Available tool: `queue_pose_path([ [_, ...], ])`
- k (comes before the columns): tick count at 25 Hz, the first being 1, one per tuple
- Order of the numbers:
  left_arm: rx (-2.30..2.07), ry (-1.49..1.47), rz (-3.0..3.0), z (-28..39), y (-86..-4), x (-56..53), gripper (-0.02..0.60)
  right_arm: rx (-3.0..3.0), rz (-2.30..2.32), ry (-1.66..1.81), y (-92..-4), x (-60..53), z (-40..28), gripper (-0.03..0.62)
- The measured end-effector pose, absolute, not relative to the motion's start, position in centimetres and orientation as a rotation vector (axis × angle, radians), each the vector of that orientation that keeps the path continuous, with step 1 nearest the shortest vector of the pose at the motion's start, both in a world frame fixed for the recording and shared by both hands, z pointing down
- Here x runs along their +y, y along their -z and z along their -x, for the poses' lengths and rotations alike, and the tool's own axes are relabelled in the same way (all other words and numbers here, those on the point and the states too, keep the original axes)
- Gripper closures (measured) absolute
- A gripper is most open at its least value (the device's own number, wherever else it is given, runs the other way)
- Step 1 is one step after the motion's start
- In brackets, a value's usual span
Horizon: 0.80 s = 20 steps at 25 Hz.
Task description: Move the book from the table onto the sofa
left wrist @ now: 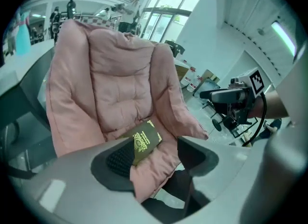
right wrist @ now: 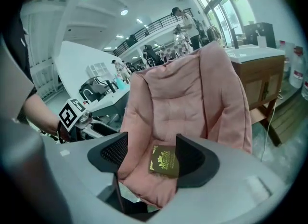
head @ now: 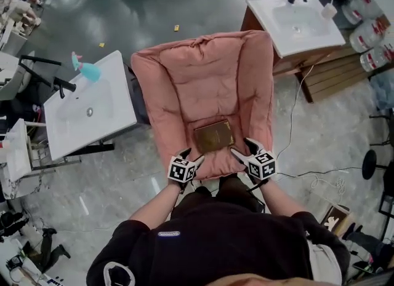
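Olive book [head: 213,135] lies on pink sofa [head: 203,75] beyond open fingers [right wrist: 113,151] of both grippers [head: 193,154] [head: 241,146].

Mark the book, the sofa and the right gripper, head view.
book [head: 213,136], head view, centre of the cover.
sofa [head: 203,75], head view, bare backrest cushion.
right gripper [head: 242,147], head view, midway between its fingertips.
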<state>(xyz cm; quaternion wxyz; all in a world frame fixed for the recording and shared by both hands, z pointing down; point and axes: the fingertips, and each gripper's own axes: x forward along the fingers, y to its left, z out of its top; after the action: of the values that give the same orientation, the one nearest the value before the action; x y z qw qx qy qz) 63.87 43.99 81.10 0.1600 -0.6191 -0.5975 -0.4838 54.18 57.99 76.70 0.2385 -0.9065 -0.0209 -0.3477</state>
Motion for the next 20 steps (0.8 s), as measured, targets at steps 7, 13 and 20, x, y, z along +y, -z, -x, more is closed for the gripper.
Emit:
queue_pose_path([
  [7, -1.773, 1.17, 1.758, -64.0, -73.5, 42.5, 0.298, 0.028, 2.563, 0.827, -67.4, 54.3, -54.3, 0.267],
  [13, -1.843, 0.995, 1.77, -65.2, -67.8, 42.5, 0.298, -0.014, 2.62, 0.69, -61.0, 53.0, -54.4, 0.279],
  [20, -1.897, 0.75, 1.779, -66.1, -62.0, 40.2, 0.302, -0.015, 2.684, 0.615, -56.3, 50.1, -54.0, 0.284],
])
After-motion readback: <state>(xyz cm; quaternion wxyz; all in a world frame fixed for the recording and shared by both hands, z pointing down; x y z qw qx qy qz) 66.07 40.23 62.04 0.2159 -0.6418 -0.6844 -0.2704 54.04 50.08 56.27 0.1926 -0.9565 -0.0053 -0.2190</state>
